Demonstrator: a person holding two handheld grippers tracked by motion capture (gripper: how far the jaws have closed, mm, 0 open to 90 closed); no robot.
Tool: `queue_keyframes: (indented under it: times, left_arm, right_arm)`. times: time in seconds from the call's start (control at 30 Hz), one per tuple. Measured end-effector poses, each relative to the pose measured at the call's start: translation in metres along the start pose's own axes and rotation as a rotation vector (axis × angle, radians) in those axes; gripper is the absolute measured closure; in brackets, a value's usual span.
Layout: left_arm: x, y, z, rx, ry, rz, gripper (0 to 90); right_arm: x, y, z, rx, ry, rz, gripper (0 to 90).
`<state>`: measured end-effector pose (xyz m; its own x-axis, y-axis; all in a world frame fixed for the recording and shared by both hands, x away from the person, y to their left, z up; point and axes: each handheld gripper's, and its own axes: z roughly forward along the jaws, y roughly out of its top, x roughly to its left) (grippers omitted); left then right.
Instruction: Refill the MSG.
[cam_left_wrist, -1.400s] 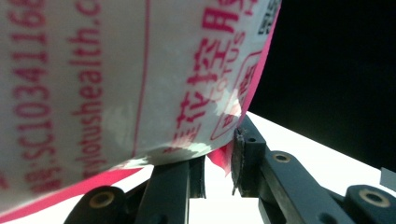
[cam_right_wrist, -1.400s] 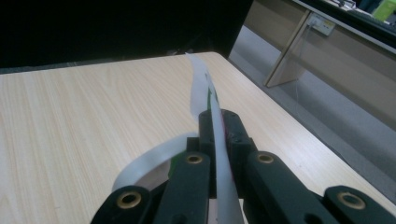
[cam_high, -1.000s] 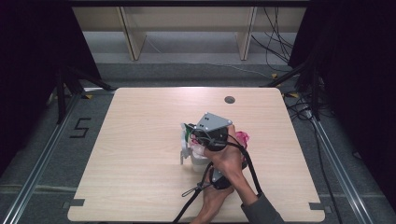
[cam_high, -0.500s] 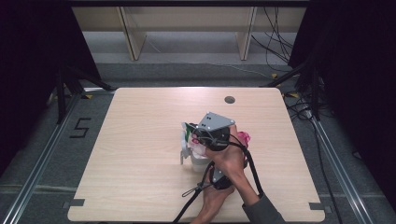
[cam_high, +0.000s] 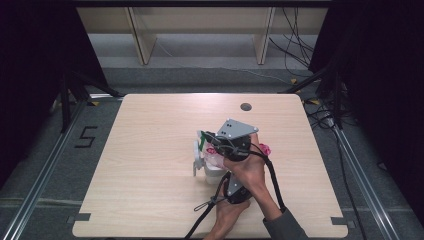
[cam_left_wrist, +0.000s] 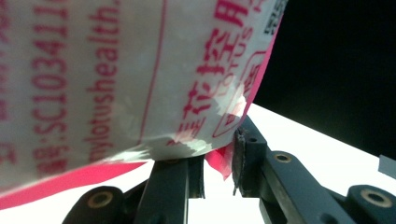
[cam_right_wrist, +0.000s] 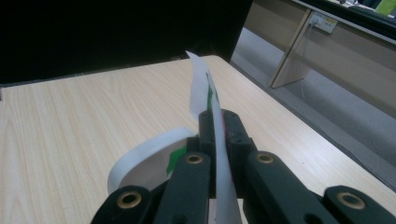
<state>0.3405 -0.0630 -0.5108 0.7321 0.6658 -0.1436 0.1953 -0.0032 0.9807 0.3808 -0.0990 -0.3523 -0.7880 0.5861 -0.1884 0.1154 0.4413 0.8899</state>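
We see a white packet (cam_left_wrist: 140, 70) with red print and a pink edge filling the frame from nine to one o'clock. Our left tool (cam_left_wrist: 219, 161) rises from six o'clock, its two black jaws pinching the packet's lower corner. Bright worktop (cam_left_wrist: 322, 149) lies toward four o'clock, with darkness at two o'clock.

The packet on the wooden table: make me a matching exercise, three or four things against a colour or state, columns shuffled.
Things:
1. right gripper
2. left gripper
3. pale wooden table
4. round dark hole in the table

States:
A. near the far edge
B. shut on a thin white sheet with green print
C. closed on a white plastic packet with pink print
D. bears everything

Pairs: 1-B, 2-C, 3-D, 4-A
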Motion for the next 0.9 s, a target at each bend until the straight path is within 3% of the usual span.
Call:
queue_keyframes:
  times: [0.03, 0.07, 0.1, 0.3, 0.47, 0.73, 0.77, 0.9]
  left_arm:
    - [0.000, 0.000, 0.000, 0.006, -0.008, 0.004, 76.3]
    - [0.002, 0.000, -0.003, 0.061, -0.020, 0.030, 76.3]
    - [0.002, -0.001, -0.002, 0.069, -0.014, 0.040, 76.3]
    - [0.001, -0.003, -0.002, 0.075, -0.012, 0.035, 76.0]
    - [0.002, -0.004, -0.002, 0.089, -0.011, 0.033, 75.5]
    - [0.004, -0.006, -0.005, 0.120, -0.015, 0.040, 70.8]
    - [0.002, -0.007, -0.004, 0.094, -0.013, 0.012, 70.0]
    - [0.004, -0.008, -0.006, 0.098, -0.022, 0.005, 68.7]
  right_arm:
    - [-0.001, 0.000, -0.001, -0.006, -0.003, -0.017, 89.7]
    - [-0.002, 0.000, -0.002, -0.001, 0.002, -0.021, 89.8]
    - [-0.002, 0.000, -0.003, -0.006, -0.006, -0.024, 89.8]
    - [-0.004, -0.001, -0.010, 0.000, 0.009, 0.008, 90.0]
    - [-0.006, -0.002, -0.013, -0.005, 0.004, -0.028, 90.0]
    - [-0.009, -0.004, -0.028, -0.019, -0.005, -0.026, 90.0]
    - [-0.010, -0.005, -0.030, -0.030, -0.009, -0.028, 90.0]
    - [-0.014, -0.008, -0.042, -0.050, -0.009, -0.015, 90.0]
